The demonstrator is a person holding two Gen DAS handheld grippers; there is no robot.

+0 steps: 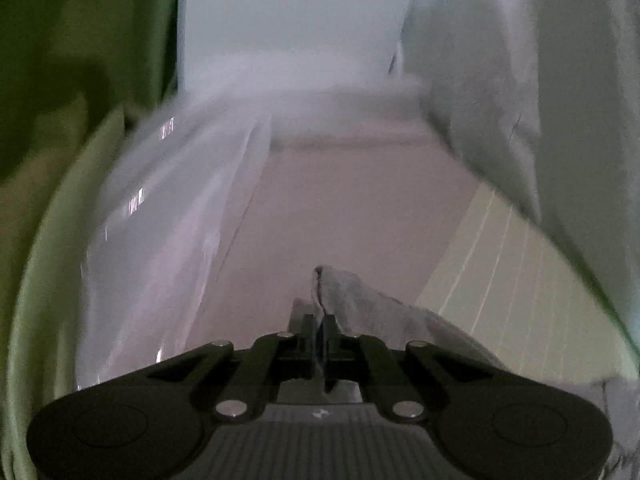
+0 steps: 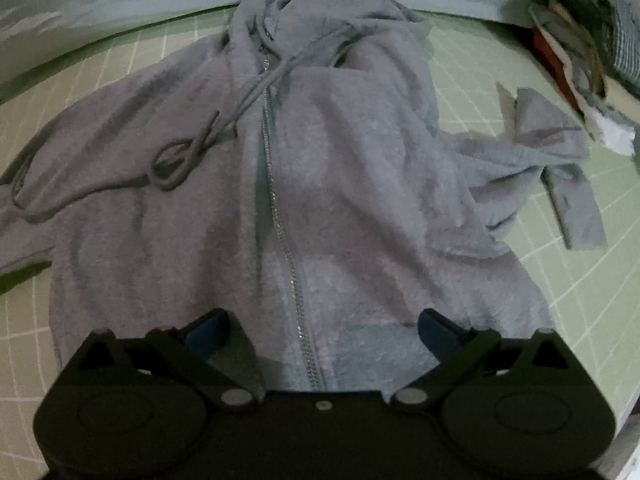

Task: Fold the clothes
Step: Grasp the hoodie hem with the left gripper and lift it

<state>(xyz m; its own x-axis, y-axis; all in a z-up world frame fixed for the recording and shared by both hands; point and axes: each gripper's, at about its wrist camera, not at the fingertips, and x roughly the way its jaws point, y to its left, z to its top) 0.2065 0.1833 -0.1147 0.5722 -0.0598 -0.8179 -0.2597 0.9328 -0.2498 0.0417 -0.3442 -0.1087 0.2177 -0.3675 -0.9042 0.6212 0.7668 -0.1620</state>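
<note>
Hoodie (image 2: pixel 320 184) lying zipped on green mat (image 2: pixel 560 264).
Left claw (image 1: pixel 320 332) is pinching grey fabric (image 1: pixel 360 304); right claw (image 2: pixel 320 332) is hanging wide open, empty, over hoodie's hem.

Dim, blurred — dark fisheye corners

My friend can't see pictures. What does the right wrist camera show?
A gray zip-up hoodie lies spread front-up on a green grid mat, its drawstring looped across the chest. The right gripper is over the hem, open.
</note>
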